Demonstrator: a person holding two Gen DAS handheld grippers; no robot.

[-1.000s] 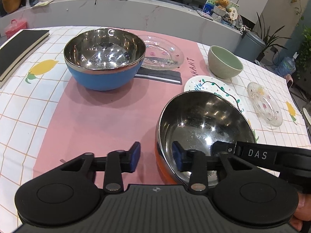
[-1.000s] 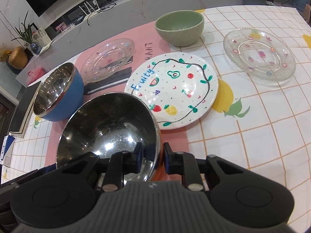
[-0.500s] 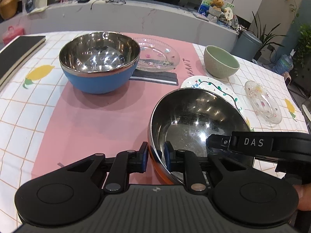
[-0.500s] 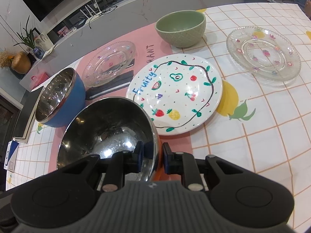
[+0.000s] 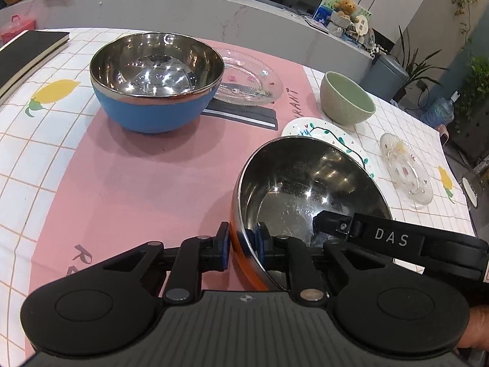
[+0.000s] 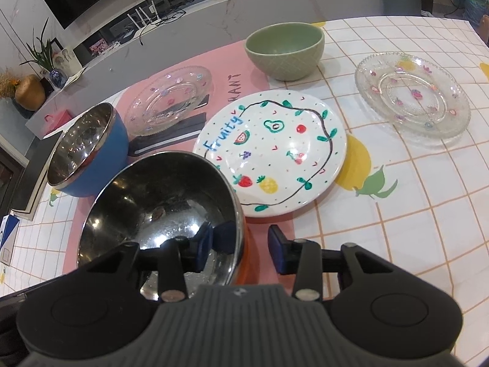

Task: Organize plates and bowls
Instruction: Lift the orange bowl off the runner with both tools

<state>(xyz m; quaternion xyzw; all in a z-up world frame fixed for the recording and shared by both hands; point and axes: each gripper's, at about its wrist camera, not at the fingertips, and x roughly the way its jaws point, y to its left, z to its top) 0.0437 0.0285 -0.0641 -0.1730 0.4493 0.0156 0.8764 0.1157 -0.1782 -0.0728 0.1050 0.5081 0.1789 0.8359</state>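
Observation:
An orange steel bowl (image 5: 308, 189) is held tilted above the pink mat; it also shows in the right wrist view (image 6: 159, 202). My left gripper (image 5: 243, 244) is shut on its near rim. My right gripper (image 6: 240, 246) is open, one finger inside the bowl, one outside. A blue steel bowl (image 5: 156, 82) stands at the far left, also seen in the right wrist view (image 6: 88, 150). A white fruit plate (image 6: 272, 150), a green bowl (image 6: 285, 49) and two glass plates (image 6: 412, 94) (image 6: 169, 98) lie around.
A black notebook (image 5: 27, 55) lies at the table's far left. A dark strip (image 5: 241, 113) sits under the left glass plate. The tablecloth (image 6: 412, 198) is white with a yellow fruit print. A grey counter (image 5: 183, 6) runs behind the table.
My left gripper has closed on the orange bowl's rim. My right gripper has opened and let go of the rim. The bowl has tilted slightly.

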